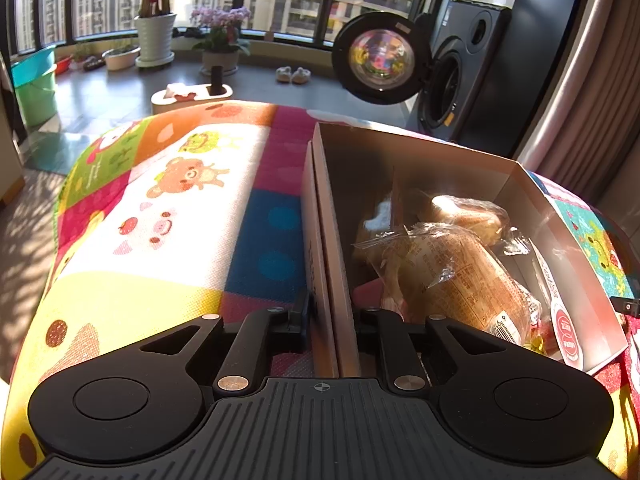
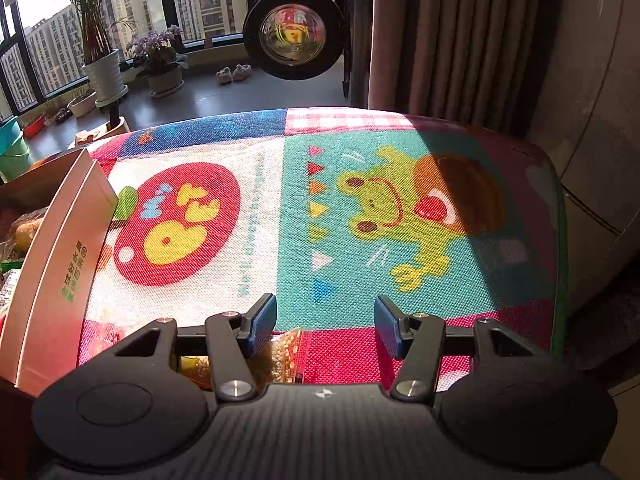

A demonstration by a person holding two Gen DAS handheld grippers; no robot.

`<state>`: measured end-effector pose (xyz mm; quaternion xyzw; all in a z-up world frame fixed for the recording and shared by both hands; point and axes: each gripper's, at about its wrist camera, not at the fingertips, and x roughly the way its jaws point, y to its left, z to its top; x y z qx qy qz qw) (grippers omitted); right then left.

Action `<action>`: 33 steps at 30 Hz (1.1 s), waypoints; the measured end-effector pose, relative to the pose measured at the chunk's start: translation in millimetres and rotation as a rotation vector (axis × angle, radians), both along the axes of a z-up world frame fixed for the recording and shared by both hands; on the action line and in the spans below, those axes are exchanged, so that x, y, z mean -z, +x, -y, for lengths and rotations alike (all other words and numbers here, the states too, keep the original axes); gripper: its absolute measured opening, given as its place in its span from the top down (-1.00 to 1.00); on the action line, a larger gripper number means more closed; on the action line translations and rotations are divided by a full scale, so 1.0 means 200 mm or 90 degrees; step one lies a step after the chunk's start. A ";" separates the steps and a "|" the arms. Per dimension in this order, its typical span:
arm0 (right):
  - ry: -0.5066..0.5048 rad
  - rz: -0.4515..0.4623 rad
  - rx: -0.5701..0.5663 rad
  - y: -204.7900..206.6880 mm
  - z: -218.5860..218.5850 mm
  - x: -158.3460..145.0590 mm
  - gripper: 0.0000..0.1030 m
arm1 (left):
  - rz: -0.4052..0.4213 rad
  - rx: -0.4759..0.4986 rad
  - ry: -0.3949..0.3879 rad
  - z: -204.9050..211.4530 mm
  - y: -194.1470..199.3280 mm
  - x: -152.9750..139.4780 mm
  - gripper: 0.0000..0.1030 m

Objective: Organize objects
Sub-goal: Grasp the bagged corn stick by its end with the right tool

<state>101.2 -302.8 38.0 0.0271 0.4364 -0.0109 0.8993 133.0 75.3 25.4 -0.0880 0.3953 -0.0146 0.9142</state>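
Note:
A white cardboard box (image 1: 400, 160) stands on the colourful cartoon mat (image 1: 180, 208). My left gripper (image 1: 332, 312) is shut on the box's left wall, one finger outside and one inside. Inside the box lie a large wrapped bread (image 1: 452, 276), a smaller wrapped bun (image 1: 468, 212) and a packet with a red label (image 1: 562, 324). In the right wrist view the box (image 2: 60, 248) is at the left edge. My right gripper (image 2: 326, 324) hangs open over the mat (image 2: 360, 220), right of the box. A clear packet of yellowish snacks (image 2: 284, 356) lies just below its left finger, partly hidden.
A washing machine with its round door (image 1: 380, 60) swung open stands beyond the mat, the door (image 2: 294, 40) also showing in the right wrist view. Curtains (image 2: 460, 40) hang at the right. Potted plants (image 1: 156, 36) and a teal bucket (image 1: 34, 84) sit by the windows.

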 end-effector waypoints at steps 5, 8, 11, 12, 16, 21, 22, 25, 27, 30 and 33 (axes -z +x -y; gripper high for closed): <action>0.031 -0.033 -0.053 -0.20 -0.05 -0.04 -0.08 | 0.000 -0.002 0.000 0.00 -0.01 0.00 0.68; 0.041 -0.015 -0.091 -0.28 -0.12 -0.11 -0.17 | -0.001 -0.005 0.001 0.00 -0.01 0.00 0.69; 0.051 0.013 -0.080 -0.28 -0.14 -0.17 -0.41 | -0.001 -0.006 0.001 0.00 -0.01 0.00 0.69; 0.076 0.014 -0.071 -0.27 -0.14 -0.18 -0.45 | -0.001 -0.006 0.002 0.00 -0.01 0.00 0.69; 0.164 -0.021 -0.043 -0.16 -0.16 -0.13 -0.58 | -0.001 -0.006 0.001 0.00 0.00 0.00 0.69; 0.153 -0.027 -0.013 -0.05 -0.24 -0.03 -0.58 | -0.001 -0.003 0.003 0.00 0.00 0.00 0.69; 0.144 -0.017 -0.016 -0.04 -0.26 -0.02 -0.56 | -0.001 -0.003 0.003 0.00 0.00 0.00 0.69; 0.113 0.000 -0.046 -0.03 -0.32 -0.02 -0.26 | -0.001 -0.002 0.002 0.00 0.00 0.00 0.68; 0.080 0.007 -0.069 -0.04 -0.36 -0.01 -0.04 | 0.000 -0.002 -0.001 0.00 0.00 0.00 0.68; 0.049 0.012 -0.089 -0.10 -0.37 -0.02 0.37 | 0.001 -0.003 0.000 0.00 0.00 0.00 0.68; 0.079 0.003 -0.092 -0.16 -0.34 -0.04 0.47 | 0.002 -0.002 0.001 0.00 0.00 0.00 0.68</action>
